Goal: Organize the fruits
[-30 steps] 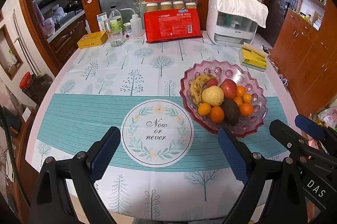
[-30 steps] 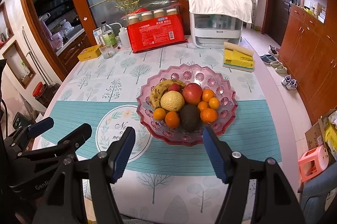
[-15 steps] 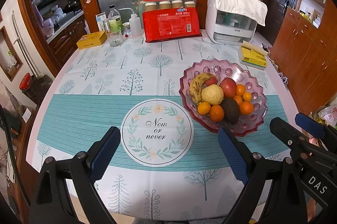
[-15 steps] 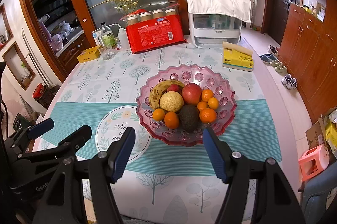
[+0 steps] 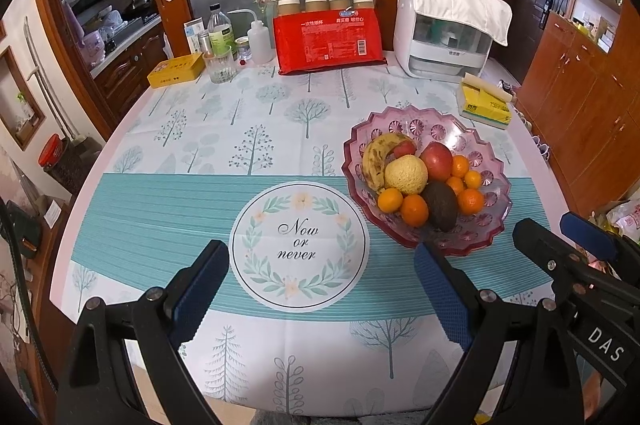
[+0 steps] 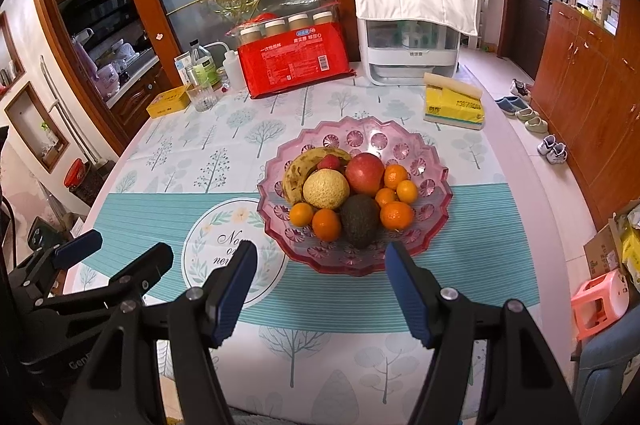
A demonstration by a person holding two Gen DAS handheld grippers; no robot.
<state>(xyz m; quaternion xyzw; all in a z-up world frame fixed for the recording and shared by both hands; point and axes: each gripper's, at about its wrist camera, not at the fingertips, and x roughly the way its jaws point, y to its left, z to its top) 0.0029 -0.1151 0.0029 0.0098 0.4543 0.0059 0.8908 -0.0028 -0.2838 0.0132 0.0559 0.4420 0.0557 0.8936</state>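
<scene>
A pink scalloped glass bowl (image 6: 424, 161) (image 5: 440, 129) sits right of the table's middle. Piled in it are a spotted banana (image 6: 296, 171), a pale melon (image 6: 326, 190), a red apple (image 6: 365, 172), a dark avocado (image 6: 360, 220), a strawberry (image 6: 329, 162) and several small oranges (image 6: 326, 224). My right gripper (image 6: 320, 267) hovers open in front of the bowl's near rim, nothing between its fingers. My left gripper (image 5: 320, 271) stands wide open over the round "Now or never" print (image 5: 298, 243), left of the bowl, holding nothing.
Along the table's far edge stand a red packet (image 5: 330, 43) with jars behind it, a white covered appliance (image 5: 446, 29), a yellow tissue pack (image 5: 484, 103), bottles and a glass (image 5: 220, 67), and a yellow tin (image 5: 176, 75). A pink stool (image 6: 598, 305) stands on the floor to the right.
</scene>
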